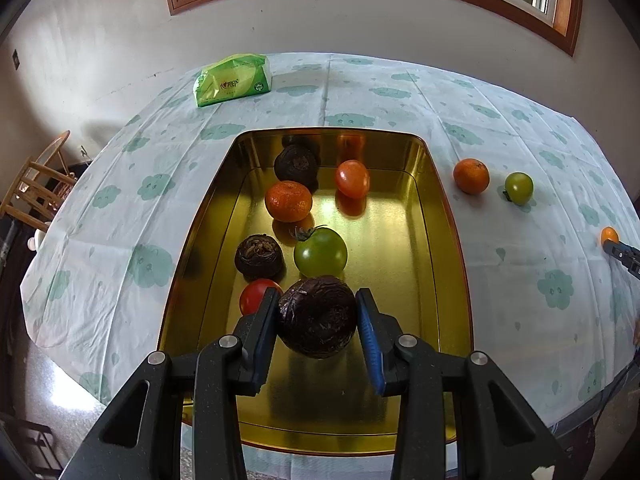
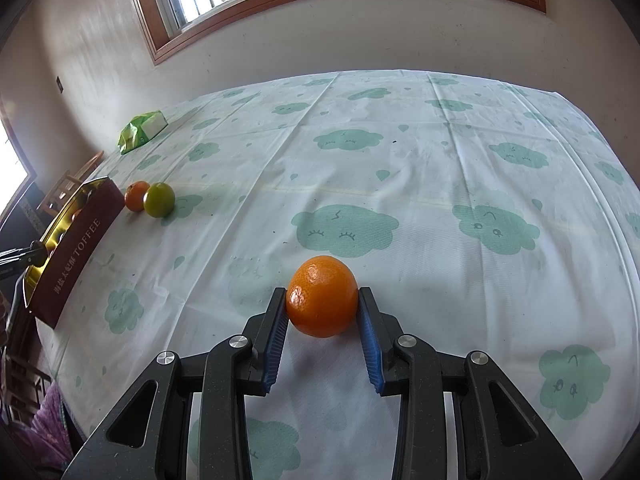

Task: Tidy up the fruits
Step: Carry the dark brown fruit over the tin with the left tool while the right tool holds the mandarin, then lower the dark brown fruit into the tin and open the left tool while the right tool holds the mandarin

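Observation:
My left gripper [image 1: 317, 300] is shut on a dark brown water chestnut [image 1: 318, 322] and holds it over the near end of the gold tin tray [image 1: 448, 240]. In the tray lie two more dark chestnuts [image 1: 297, 165] [image 1: 258, 257], a mandarin [image 1: 288, 201], an orange-red tomato [image 1: 352, 178], a green tomato [image 1: 320, 252] and a red tomato [image 1: 256, 295]. My right gripper [image 2: 322, 293] is shut on an orange mandarin [image 2: 322, 297] at the tablecloth. It also shows in the left wrist view [image 1: 609, 235]. A mandarin [image 1: 471, 176] and a green tomato [image 1: 519, 188] lie right of the tray.
The table carries a white cloth with green clouds [image 2: 400, 160]. A green tissue pack [image 1: 232, 80] lies at the far left. The tray's dark red side reads TOFFEE [image 2: 76, 256]. A wooden chair [image 1: 36, 188] stands off the table's left edge.

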